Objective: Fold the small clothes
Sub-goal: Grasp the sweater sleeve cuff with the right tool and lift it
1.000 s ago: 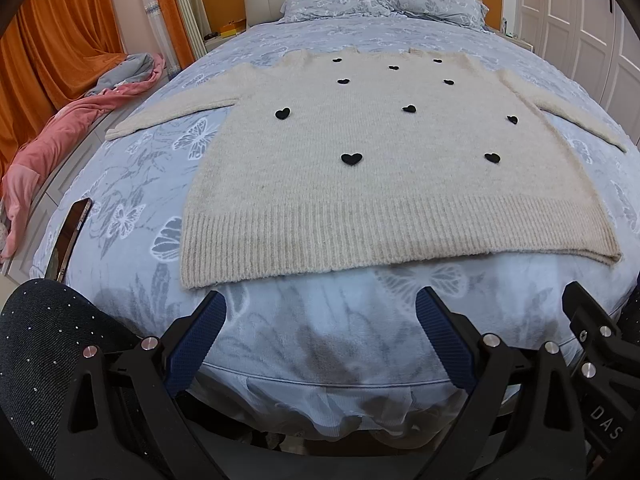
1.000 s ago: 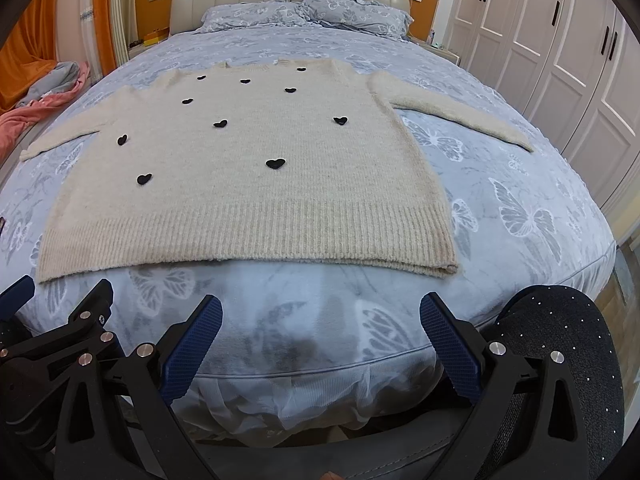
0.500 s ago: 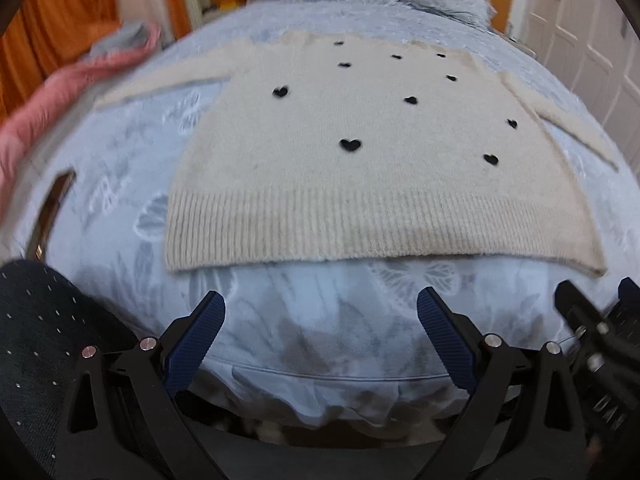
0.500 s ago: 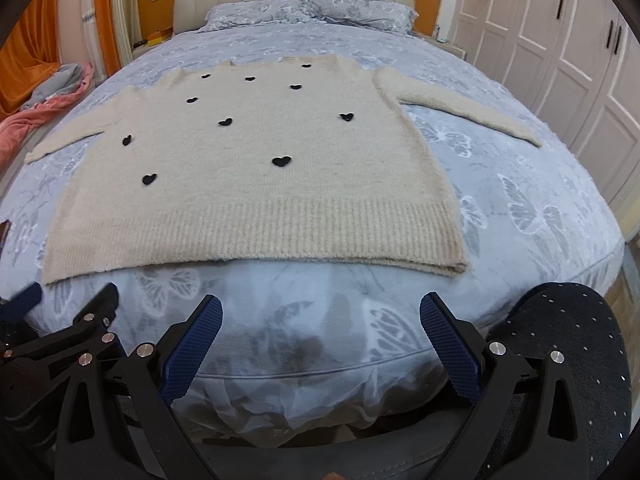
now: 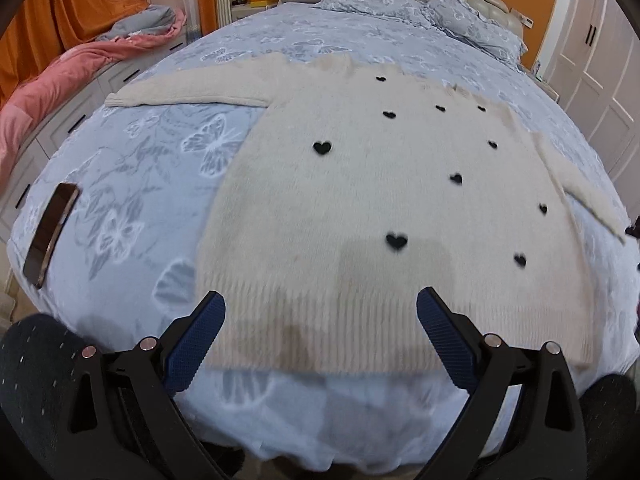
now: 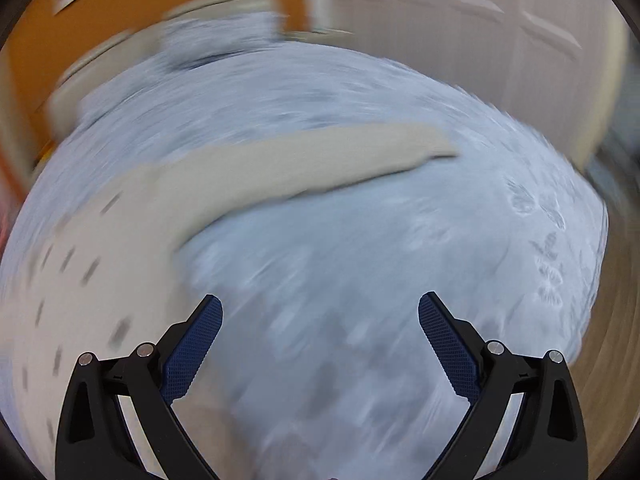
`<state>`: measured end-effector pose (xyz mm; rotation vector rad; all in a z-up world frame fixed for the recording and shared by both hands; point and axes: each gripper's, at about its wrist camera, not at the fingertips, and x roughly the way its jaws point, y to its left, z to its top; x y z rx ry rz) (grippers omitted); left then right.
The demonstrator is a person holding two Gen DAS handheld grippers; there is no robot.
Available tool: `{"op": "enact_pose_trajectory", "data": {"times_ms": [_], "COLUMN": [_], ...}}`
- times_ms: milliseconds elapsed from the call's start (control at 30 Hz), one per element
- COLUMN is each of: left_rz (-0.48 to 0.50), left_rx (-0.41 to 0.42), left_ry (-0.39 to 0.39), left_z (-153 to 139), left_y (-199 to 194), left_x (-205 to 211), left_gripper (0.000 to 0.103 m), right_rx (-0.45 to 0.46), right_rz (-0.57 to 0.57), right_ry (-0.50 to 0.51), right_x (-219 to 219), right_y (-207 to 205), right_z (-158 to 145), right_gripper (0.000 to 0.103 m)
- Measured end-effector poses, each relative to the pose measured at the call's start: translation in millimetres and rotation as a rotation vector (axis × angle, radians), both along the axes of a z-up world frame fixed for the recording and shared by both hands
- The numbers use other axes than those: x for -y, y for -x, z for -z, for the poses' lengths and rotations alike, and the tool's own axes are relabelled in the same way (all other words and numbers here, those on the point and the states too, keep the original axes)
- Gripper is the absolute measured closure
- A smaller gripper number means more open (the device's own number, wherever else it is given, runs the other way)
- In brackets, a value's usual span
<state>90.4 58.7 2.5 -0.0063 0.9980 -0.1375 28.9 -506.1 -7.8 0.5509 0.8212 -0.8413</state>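
A cream knit sweater (image 5: 360,208) with small black hearts lies flat and face up on the blue butterfly-print bed (image 5: 140,184), sleeves spread out. My left gripper (image 5: 320,320) is open and empty, hovering over the ribbed hem (image 5: 320,332) near its left part. In the blurred right wrist view the sweater's right sleeve (image 6: 320,160) stretches across the bedspread (image 6: 380,260). My right gripper (image 6: 320,328) is open and empty over bare bedspread, below that sleeve and right of the sweater's body (image 6: 100,260).
A dark phone-like slab (image 5: 50,236) lies at the bed's left edge. A pink blanket (image 5: 48,92) is heaped on drawers to the left. Pillows (image 5: 472,24) and headboard are at the far end. White wardrobe doors (image 5: 600,80) stand to the right.
Both grippers moved forward from below the bed's edge to over the bed. The left is now above the hem. The right swung fast to the right toward the right sleeve, blurring its view.
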Motion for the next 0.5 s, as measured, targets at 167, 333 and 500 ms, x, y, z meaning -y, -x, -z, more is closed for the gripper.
{"op": "enact_pose_trajectory", "data": {"times_ms": [167, 333, 500], "left_rz": [0.007, 0.033, 0.04], "left_rx": [-0.02, -0.034, -0.023], "left_ry": [-0.025, -0.056, -0.043], "left_z": [4, 14, 16], "left_y": [-35, -63, -82], "left_x": [22, 46, 57], "left_gripper": [0.009, 0.008, 0.009], "right_rx": [0.044, 0.007, 0.103], "right_rz": [0.211, 0.254, 0.206], "right_ry": [-0.152, -0.156, -0.137], "right_x": [123, 173, 184], "right_y": [-19, -50, -75], "right_z": [43, 71, 61], "right_gripper": [0.019, 0.018, 0.086]}}
